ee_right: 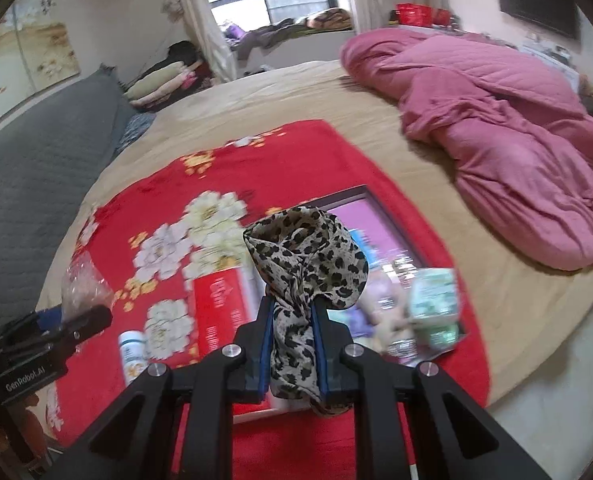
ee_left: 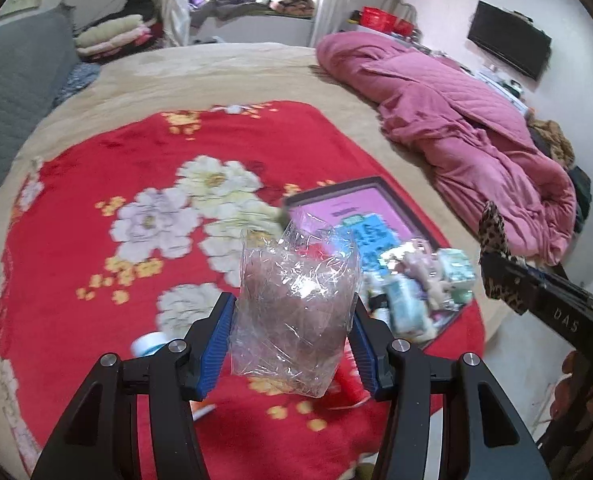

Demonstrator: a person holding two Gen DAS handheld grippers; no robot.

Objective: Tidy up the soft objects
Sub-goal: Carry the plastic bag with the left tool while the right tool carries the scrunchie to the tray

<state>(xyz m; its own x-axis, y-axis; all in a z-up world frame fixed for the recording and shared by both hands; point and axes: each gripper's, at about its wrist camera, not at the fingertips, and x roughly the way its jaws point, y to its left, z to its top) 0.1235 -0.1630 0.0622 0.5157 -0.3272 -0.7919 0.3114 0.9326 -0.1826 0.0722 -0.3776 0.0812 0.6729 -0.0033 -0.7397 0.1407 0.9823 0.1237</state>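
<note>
My left gripper (ee_left: 292, 312) is shut on a clear plastic bag (ee_left: 296, 312) with a brownish soft thing inside, held above the red floral blanket (ee_left: 136, 168). My right gripper (ee_right: 292, 320) is shut on a leopard-print scarf (ee_right: 304, 256), held above the blanket; it also shows at the right of the left wrist view (ee_left: 496, 248). A dark-rimmed tray (ee_left: 400, 200) with a pink bottom lies on the blanket beyond both grippers and holds several soft packets and small plush things (ee_left: 424, 280). The left gripper and the clear plastic bag also show at the left of the right wrist view (ee_right: 80, 280).
A red box (ee_right: 220, 312) and a white bottle (ee_right: 132, 352) lie on the blanket near the tray. A pink quilt (ee_left: 456, 128) is heaped at the bed's right side. A grey headboard (ee_left: 16, 92) stands left. Folded bedding (ee_left: 112, 36) is piled at the far left.
</note>
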